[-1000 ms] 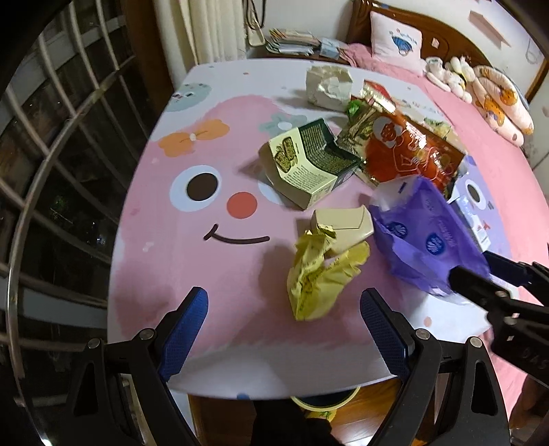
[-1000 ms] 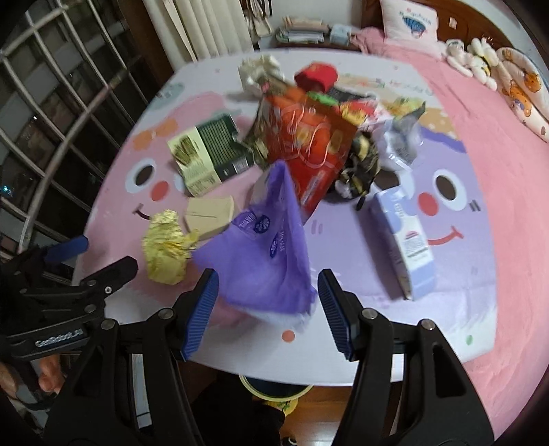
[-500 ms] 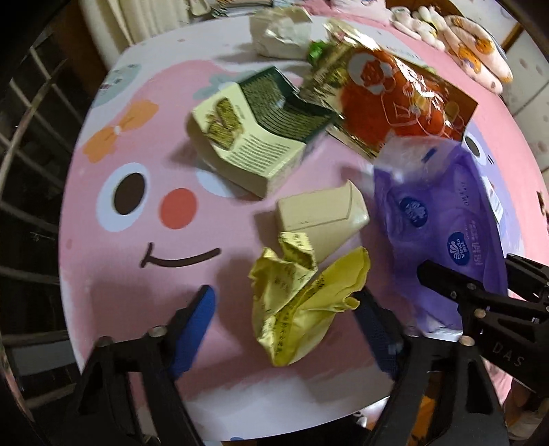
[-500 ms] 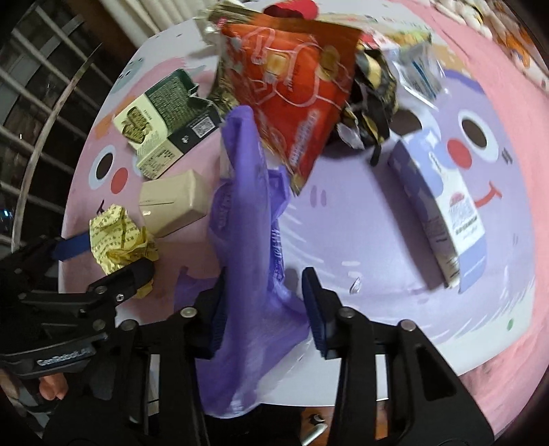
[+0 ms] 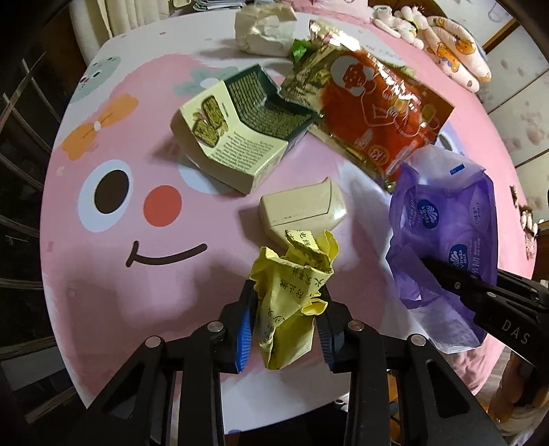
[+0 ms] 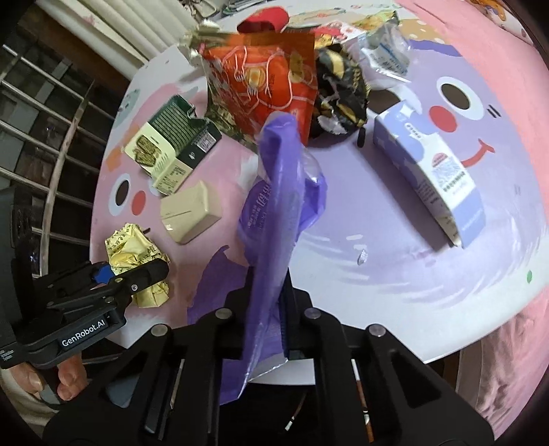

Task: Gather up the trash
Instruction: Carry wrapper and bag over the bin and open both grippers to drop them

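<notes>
A crumpled yellow wrapper [image 5: 291, 281] lies near the table's front edge. My left gripper [image 5: 286, 308] is closing its jaws on it, and both blue pads touch its sides. From the right wrist view, that gripper [image 6: 137, 271] sits over the wrapper [image 6: 130, 247] at the left. A purple plastic bag [image 6: 274, 192] rises in a fold from between the fingers of my right gripper [image 6: 267, 291], whose jaws are closing and pinch it. In the left wrist view the bag [image 5: 446, 212] spreads at the right, with the right gripper [image 5: 446, 278] clamped on its near edge.
On the cartoon-face table cover [image 5: 103, 240] lie an open green and cream box [image 5: 240, 137], a small beige box [image 5: 302, 209], an orange-red snack bag [image 5: 374, 116], crumpled white paper [image 5: 264, 31], a black and yellow wrapper [image 6: 339, 92] and a blue-white carton [image 6: 432, 175]. Window bars stand at the left.
Both grippers came down toward the table. The left jaws went from wide apart to gripping the yellow wrapper; the right jaws narrowed onto the purple bag.
</notes>
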Available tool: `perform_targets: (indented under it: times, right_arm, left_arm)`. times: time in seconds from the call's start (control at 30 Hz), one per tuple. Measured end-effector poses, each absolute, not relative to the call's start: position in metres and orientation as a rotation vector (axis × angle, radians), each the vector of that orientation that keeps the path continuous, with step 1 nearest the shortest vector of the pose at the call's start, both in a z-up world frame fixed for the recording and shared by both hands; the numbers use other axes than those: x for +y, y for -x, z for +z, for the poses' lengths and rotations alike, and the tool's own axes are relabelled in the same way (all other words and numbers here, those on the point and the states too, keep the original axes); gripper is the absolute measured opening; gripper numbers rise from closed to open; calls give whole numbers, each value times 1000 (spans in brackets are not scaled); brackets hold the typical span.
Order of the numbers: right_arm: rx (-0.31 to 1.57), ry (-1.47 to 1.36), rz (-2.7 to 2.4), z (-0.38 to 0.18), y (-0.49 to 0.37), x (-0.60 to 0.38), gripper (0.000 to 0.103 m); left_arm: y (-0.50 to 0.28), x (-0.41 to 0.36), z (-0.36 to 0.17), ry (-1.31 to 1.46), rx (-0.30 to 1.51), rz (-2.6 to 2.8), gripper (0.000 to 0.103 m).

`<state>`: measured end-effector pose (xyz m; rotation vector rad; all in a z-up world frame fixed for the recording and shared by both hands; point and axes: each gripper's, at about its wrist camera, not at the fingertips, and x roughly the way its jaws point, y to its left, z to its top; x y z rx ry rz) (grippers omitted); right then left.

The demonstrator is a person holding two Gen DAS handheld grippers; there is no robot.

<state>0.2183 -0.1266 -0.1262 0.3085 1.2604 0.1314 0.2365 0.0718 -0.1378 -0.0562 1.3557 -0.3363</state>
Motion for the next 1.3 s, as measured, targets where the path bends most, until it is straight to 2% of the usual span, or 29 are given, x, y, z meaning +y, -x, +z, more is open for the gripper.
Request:
perform_targets:
  times: [0.23,0.5,0.7,0.87,1.0,1.3]
  right_arm:
    - [1194,-332,187,-86,-194,-127,7]
    - [1126,-274,351,-43,-150,-138,7]
    - [1127,-199,494,-42,-86,-165,7]
    - [1172,-187,533,-65,-37,-198,7]
    - [1256,-231,520,-98,-10,-221,7]
    - [1434,-312,421,-216,15,-247,7]
  left_arm:
    - [-213,78,-98,75,1274,-322,32]
    - [-152,76,-33,140,1158,-234,32]
    - [-81,41,-26,256,1115,-125,32]
    - [-28,5,-45,248,1132,-75,32]
    - [7,-21,-70,209,1213,-56,32]
    - [38,-42,-158,164,1352,-28,32]
